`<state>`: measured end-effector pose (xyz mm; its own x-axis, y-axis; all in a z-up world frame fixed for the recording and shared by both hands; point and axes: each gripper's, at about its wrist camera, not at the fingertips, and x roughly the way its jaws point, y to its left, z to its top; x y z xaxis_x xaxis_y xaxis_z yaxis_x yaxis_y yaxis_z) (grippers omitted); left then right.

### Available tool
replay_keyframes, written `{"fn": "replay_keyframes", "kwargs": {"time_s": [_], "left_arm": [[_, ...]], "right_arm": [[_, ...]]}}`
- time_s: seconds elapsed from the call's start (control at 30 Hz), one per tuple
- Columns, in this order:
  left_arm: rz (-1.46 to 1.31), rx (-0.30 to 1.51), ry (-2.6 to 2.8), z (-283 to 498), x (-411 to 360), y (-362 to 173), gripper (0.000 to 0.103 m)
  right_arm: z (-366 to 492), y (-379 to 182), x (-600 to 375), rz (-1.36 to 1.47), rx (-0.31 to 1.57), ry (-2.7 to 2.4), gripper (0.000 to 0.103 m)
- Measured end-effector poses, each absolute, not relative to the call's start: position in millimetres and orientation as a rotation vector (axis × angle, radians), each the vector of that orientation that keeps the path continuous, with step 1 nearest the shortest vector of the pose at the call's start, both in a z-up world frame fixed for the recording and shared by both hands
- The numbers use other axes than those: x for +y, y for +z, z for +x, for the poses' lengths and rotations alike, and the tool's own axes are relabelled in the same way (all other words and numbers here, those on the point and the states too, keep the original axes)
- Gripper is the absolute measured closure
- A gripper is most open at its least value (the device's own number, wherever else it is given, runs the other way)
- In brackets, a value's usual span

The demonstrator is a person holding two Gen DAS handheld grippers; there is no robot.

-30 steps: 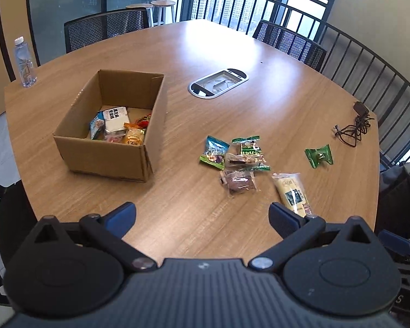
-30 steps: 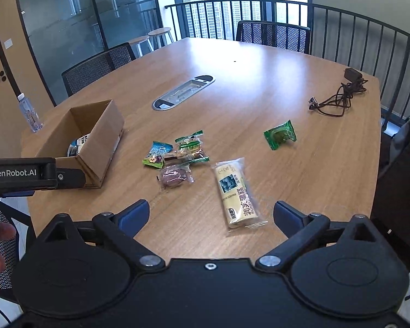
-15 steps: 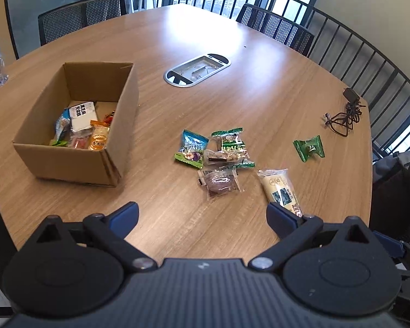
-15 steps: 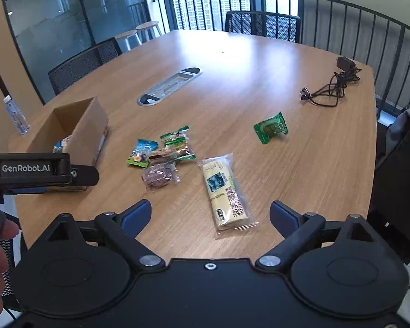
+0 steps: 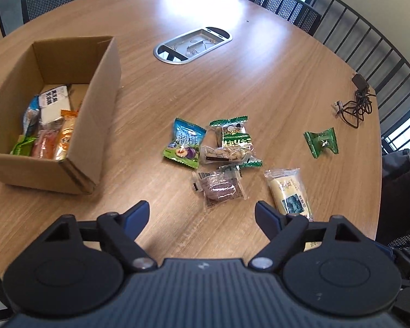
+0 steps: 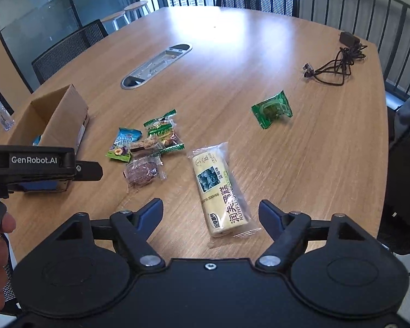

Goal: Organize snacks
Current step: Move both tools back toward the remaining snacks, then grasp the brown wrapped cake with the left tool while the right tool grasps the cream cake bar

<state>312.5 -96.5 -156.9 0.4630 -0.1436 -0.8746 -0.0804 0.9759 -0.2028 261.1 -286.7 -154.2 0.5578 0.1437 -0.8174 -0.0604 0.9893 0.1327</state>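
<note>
Plastic-wrapped snacks lie loose on the wooden table, right of a cardboard box holding several packets. Left gripper and right gripper hover above, jaws closing, nothing gripped between them.

Bare wood runs along the near edge of the table, between the cardboard box toward the left edge and the clustered snack packets mid-table. The pale long packet lies near the near edge, the green candy alone toward the right edge. The far half is open save the cable hatch at centre and the coiled charger cable by the far right edge.
</note>
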Motion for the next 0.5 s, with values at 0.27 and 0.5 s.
{"fn": "replay_keyframes", "kwargs": {"time_s": [0.27,0.5], "left_arm": [[-0.227,1.146,-0.075,341,-108,-182,0.02],[-0.221,1.183,-0.076,361,-120,-201,0.023]], "right_arm": [[281,-175,-293,0.069,1.042,0.102,0.029],[291,-190,-293,0.05,1.087,0.114,0.029]]}}
